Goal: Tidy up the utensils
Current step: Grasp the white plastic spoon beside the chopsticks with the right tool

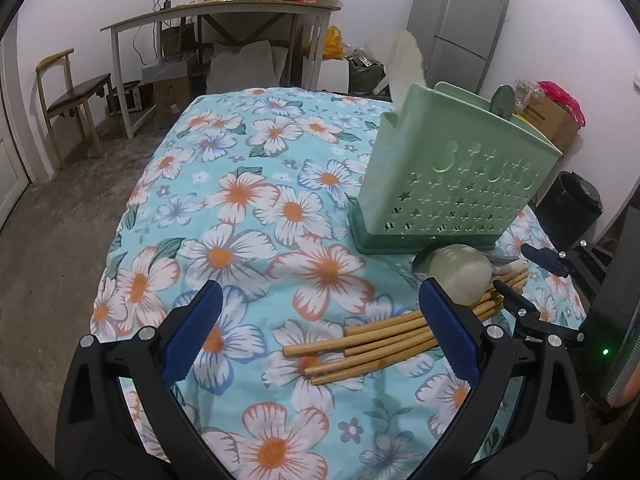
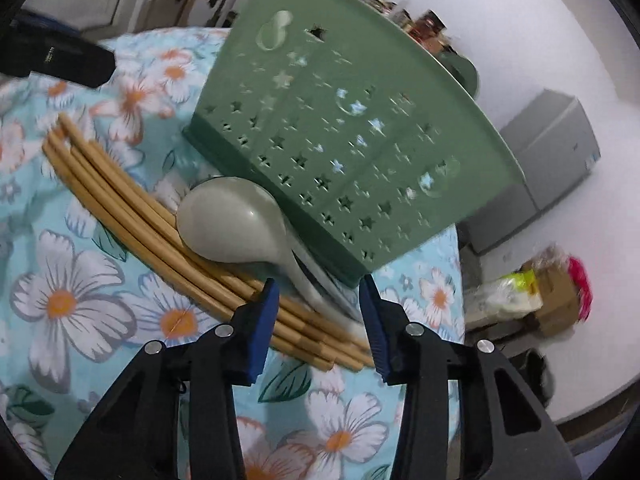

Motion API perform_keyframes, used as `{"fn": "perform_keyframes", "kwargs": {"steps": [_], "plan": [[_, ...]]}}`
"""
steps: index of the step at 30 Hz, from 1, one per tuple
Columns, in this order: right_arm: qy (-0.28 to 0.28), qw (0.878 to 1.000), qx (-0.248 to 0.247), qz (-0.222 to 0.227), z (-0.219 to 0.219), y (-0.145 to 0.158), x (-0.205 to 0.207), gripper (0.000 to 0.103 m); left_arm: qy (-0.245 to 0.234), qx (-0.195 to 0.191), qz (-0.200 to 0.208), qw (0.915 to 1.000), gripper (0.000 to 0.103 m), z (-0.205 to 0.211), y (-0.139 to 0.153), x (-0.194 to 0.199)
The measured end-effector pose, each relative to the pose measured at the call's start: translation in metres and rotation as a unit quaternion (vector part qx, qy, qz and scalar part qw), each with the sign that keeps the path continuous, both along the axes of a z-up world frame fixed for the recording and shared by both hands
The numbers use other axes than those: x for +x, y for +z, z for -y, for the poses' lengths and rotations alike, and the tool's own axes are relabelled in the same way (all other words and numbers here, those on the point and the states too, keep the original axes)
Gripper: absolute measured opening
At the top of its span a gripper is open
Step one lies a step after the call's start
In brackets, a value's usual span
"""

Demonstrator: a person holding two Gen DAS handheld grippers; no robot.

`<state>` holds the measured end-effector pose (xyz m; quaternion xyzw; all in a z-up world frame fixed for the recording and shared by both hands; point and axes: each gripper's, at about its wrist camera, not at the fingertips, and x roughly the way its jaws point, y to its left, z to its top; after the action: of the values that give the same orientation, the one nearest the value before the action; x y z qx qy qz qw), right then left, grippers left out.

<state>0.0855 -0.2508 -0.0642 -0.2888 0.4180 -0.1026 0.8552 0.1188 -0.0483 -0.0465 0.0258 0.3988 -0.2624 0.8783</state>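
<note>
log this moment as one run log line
left gripper: open, empty | right gripper: open, fingers straddling chopsticks and spoon handle | holder: upright

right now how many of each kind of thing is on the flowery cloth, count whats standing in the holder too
green holder: 1
utensils standing in it: 2, a white one and a green one
spoon lying on the cloth: 1
wooden chopsticks: at least 5, the bundle overlaps
total: at least 9
</note>
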Motion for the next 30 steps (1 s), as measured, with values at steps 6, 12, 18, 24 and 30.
{"fn": "perform_keyframes", "kwargs": {"steps": [6,12,18,24,30], "plan": [[0.041,0.998,-0.034,-0.024,-0.018,-0.005,0.009,0.036,0.0,-0.007,-0.011,0.9999,0.095,-0.004,-0.006,0.005],[0.084,0.993,-0.075,-0.028,-0.045,-0.011,0.014,0.036,0.005,-0.013,-0.017,0.9998,0.095,-0.008,-0.01,0.01],[0.111,0.987,-0.119,-0.015,-0.064,-0.021,0.017,0.036,0.01,-0.014,-0.02,0.9997,0.095,-0.012,-0.011,0.013],[0.143,0.976,-0.165,0.01,-0.097,-0.037,0.009,0.034,0.011,-0.013,-0.023,0.9996,0.095,-0.013,-0.013,0.015],[0.144,0.98,-0.133,0.03,-0.105,-0.026,0.007,0.021,0.011,-0.013,-0.023,0.9996,0.095,-0.014,-0.012,0.014]]}}
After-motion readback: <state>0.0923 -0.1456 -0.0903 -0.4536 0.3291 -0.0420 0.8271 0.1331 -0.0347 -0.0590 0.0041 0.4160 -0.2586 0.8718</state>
